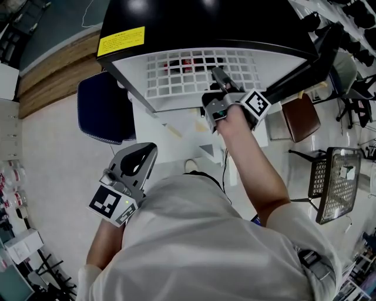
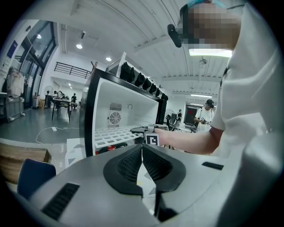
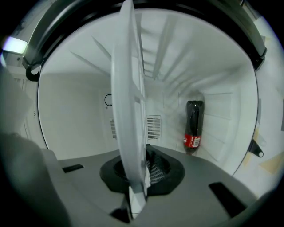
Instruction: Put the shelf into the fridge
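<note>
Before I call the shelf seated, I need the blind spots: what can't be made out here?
1. Head view: the far edge of the shelf, hidden under the black top of the fridge.
2. Right gripper view: whether the shelf rests on side ledges. Held edge-on in the right gripper, it blocks the middle of the fridge.
3. Head view: red things under the grid, too small to name.

Nothing could be read with certainty. A yellow label (image 1: 120, 40) sat on the fridge (image 1: 205, 17) top, near its front edge, its dark print too small to read. Inside the fridge, against an inner wall, a dark bottle (image 3: 193, 119) bore a red label (image 3: 192, 141) with blurred white lettering.
</note>
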